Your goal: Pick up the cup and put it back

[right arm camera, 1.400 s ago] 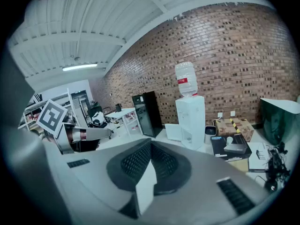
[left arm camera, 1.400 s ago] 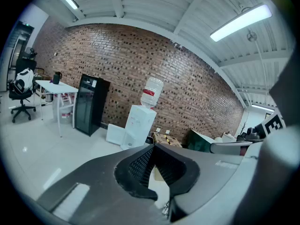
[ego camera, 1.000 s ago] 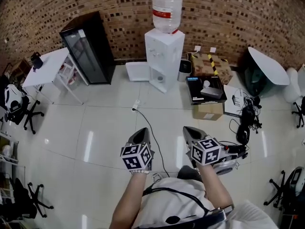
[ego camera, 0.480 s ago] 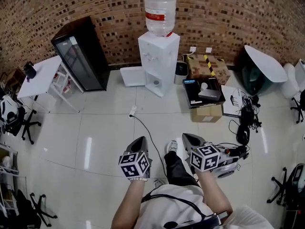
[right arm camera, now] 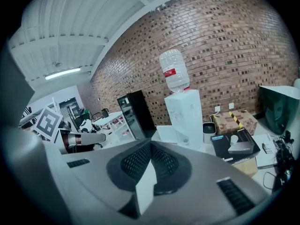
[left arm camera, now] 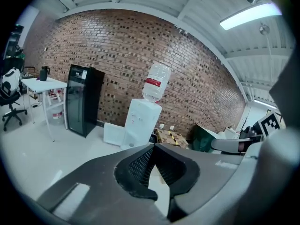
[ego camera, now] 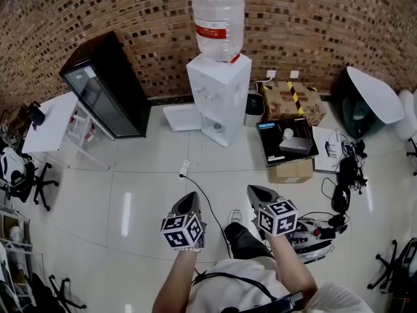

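No cup shows clearly. A small white cup-like object sits on a black case on the floor, right of the water dispenser; the right gripper view shows this object too. My left gripper and right gripper are held side by side at waist height over the white tiled floor. Both point toward the dispenser and are well short of it. In the left gripper view the left gripper has its jaws together with nothing in them. The right gripper looks the same.
A black glass-door fridge stands left of the dispenser, with a white table further left. Cardboard boxes, a dark green tub and tangled cables fill the right side. A power cord runs across the floor ahead.
The person has stepped forward, so the dispenser and fridge sit nearer and larger. Both grippers keep their pose, shut and empty.
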Motion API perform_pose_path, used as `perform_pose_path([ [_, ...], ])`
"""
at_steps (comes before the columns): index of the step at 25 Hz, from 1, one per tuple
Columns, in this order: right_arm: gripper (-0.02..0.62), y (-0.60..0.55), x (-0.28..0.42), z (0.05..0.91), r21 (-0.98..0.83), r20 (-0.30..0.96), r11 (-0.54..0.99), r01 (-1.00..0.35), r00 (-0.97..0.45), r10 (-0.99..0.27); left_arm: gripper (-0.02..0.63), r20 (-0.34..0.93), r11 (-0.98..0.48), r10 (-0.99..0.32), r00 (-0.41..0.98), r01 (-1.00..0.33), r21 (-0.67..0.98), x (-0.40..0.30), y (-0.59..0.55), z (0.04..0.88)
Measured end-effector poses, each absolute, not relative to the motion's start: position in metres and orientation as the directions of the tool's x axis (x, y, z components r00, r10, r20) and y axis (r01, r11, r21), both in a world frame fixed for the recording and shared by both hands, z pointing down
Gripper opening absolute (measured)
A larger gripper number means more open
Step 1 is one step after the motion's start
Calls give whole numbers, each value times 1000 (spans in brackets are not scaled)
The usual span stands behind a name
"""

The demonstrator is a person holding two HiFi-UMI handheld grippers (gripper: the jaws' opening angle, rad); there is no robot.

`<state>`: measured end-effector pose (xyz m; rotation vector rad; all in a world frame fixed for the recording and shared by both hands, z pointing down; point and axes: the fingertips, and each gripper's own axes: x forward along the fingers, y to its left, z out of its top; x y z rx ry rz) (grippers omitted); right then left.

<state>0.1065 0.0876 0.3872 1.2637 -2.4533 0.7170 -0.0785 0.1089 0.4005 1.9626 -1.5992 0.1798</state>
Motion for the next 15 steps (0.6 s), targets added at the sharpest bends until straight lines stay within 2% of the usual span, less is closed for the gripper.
perform_pose_path([
  [7, 12, -4, 107, 397, -296, 495, 507, -809, -585, -643, 0, 500, -86, -828, 255, -938, 337, -76, 15, 414],
  [15, 12, -65, 93, 450, -282, 560, 546, -788, -598, -573, 0, 528, -70, -812, 247, -941, 332, -82, -54, 451],
])
